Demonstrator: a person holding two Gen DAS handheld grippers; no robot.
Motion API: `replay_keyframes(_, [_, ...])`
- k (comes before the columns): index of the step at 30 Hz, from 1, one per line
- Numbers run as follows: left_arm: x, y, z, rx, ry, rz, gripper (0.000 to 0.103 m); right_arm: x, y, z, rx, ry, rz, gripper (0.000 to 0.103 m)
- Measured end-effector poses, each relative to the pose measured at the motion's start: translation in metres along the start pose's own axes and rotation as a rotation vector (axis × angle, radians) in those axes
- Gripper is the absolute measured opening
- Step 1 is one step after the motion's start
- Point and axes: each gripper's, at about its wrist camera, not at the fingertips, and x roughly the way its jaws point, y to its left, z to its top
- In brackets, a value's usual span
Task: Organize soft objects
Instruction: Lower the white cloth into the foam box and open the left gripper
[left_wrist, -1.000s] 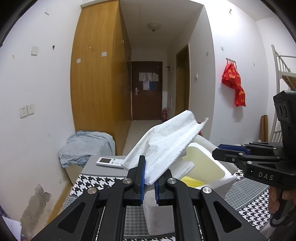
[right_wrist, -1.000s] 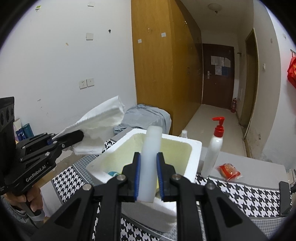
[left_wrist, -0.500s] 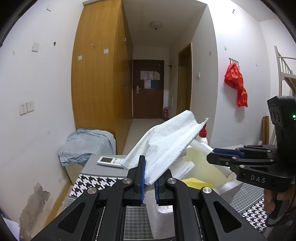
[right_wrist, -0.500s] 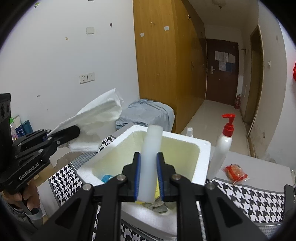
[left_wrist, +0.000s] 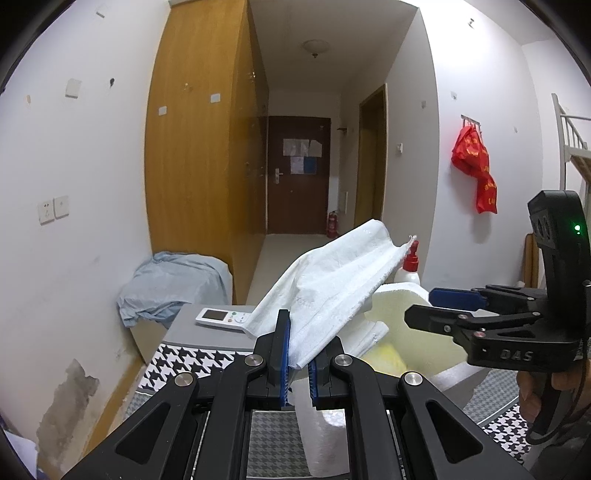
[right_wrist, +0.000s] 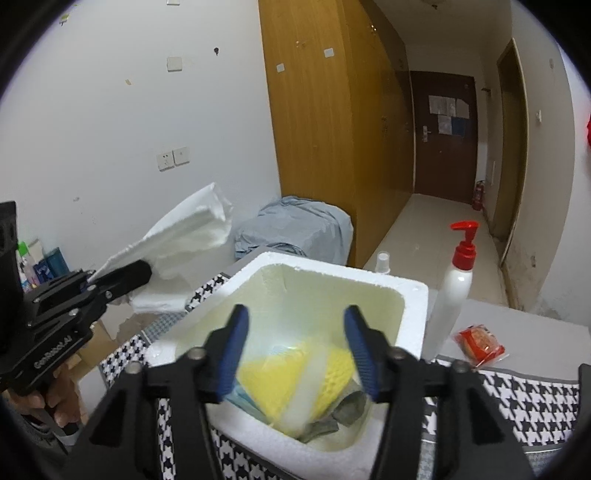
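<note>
Already the right tongs (right_wrist: 295, 350) had just sprung open, dropping what looked like a foam tube (right_wrist: 306, 391) into the foam box (right_wrist: 413, 295); the left tongs (left_wrist: 297, 358) gripped a white cloth (left_wrist: 332, 280) that might snag the rim.

Below my jaws a houndstooth-covered table (right_wrist: 535, 402), on it a white foam box (right_wrist: 413, 295), pump bottle (right_wrist: 452, 291), red packet (right_wrist: 480, 341), remote (left_wrist: 225, 317).

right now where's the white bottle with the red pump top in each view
Left wrist view: the white plastic bottle with the red pump top shows right of centre, mostly hidden behind the white quilted cloth that the left tool grips.
Right wrist view: it stands in full at right, beside the white foam box.
Shared landmark: the dark brown door down the hallway.
</note>
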Motion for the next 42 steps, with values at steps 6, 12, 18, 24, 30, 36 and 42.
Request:
replay_keyframes(6, [0.000, -0.001, 0.002, 0.005, -0.002, 0.000, 0.009, -0.005, 0.000, -0.001, 0.002, -0.004, -0.025, 0.068])
replay_keyframes(12, [0.002, -0.003, 0.004, 0.008, 0.002, -0.004, 0.009, -0.011, -0.001, -0.003, 0.001, -0.012, -0.038, 0.079])
replay_keyframes(18, [0.009, -0.004, 0.006, 0.006, 0.021, -0.019, 0.009, -0.023, -0.006, -0.007, 0.007, -0.037, -0.064, 0.103])
replay_keyframes(24, [0.014, -0.011, 0.008, 0.015, 0.035, -0.037, 0.009, -0.034, -0.014, -0.010, 0.022, -0.051, -0.095, 0.103])
replay_keyframes(30, [0.017, -0.022, 0.008, 0.034, 0.042, -0.053, 0.009, -0.047, -0.024, -0.014, 0.039, -0.071, -0.119, 0.103])
replay_keyframes(36, [0.023, -0.037, 0.010, 0.056, 0.050, -0.085, 0.009, -0.059, -0.033, -0.019, 0.052, -0.081, -0.154, 0.103])
replay_keyframes(42, [0.029, -0.049, 0.008, 0.068, 0.062, -0.116, 0.009, -0.073, -0.045, -0.028, 0.072, -0.093, -0.194, 0.103])
